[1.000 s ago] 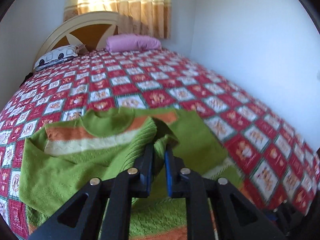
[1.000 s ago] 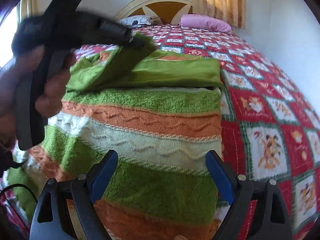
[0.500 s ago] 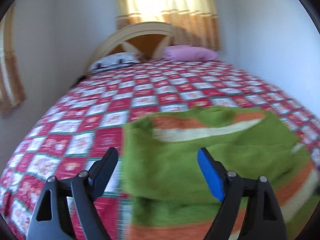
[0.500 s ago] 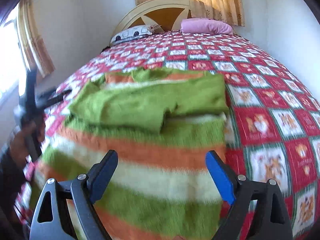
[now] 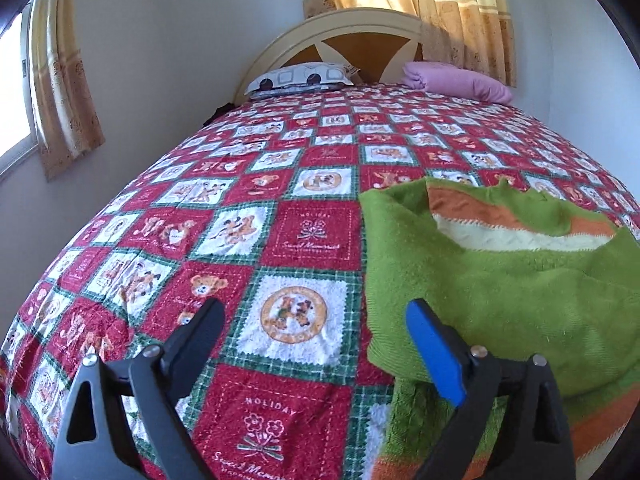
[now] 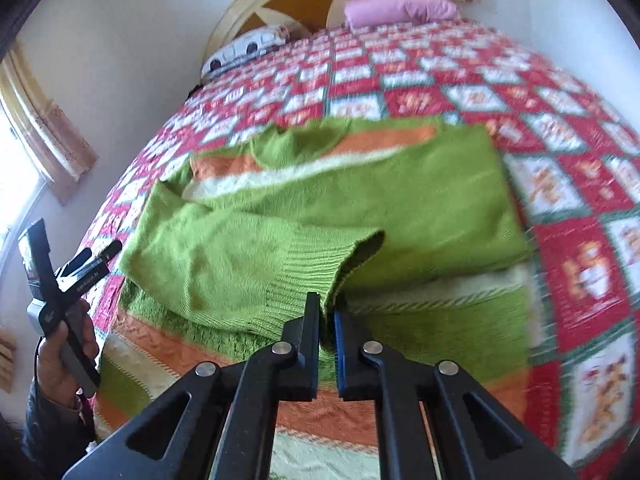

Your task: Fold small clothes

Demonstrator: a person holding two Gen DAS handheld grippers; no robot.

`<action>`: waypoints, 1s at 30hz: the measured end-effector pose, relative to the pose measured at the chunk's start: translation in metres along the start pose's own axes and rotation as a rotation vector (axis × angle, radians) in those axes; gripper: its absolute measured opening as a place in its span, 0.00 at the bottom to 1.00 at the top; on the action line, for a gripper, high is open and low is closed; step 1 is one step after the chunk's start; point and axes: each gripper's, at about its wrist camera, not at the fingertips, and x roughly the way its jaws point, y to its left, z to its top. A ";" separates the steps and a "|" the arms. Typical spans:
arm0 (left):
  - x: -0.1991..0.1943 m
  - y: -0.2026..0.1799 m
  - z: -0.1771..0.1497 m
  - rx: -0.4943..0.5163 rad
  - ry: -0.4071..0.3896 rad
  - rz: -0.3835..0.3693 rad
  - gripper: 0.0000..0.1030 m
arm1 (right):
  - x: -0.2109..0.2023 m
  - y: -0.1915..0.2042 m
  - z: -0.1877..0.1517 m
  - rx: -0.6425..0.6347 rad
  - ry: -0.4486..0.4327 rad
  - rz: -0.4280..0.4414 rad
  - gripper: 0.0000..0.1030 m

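Observation:
A green knitted sweater [image 6: 400,200] with orange and cream stripes lies flat on the bed, both sleeves folded across its chest. My right gripper [image 6: 329,307] is shut on the ribbed cuff [image 6: 312,268] of the near sleeve, at the cuff's lower corner. In the left wrist view my left gripper [image 5: 316,316] hangs over bare bedspread just left of the sweater [image 5: 500,300]; its jaws are opening with nothing between them. From the right wrist view that left gripper [image 6: 100,252] sits in a hand [image 6: 60,356] at the bed's left edge.
A red, white and green patchwork bedspread [image 5: 280,240] covers the bed. A patterned pillow [image 5: 300,78] and a pink pillow [image 5: 456,84] lie by the headboard [image 5: 360,40]. White walls stand on both sides, with curtains [image 5: 64,92] on the left.
My left gripper let go of the sleeve, opened and swung left off the sweater. My right gripper moved forward to the sleeve cuff and shut on it.

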 end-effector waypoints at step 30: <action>0.046 -0.031 0.000 0.035 0.183 -0.037 1.00 | 0.028 -0.007 -0.004 -0.209 0.006 -0.145 0.21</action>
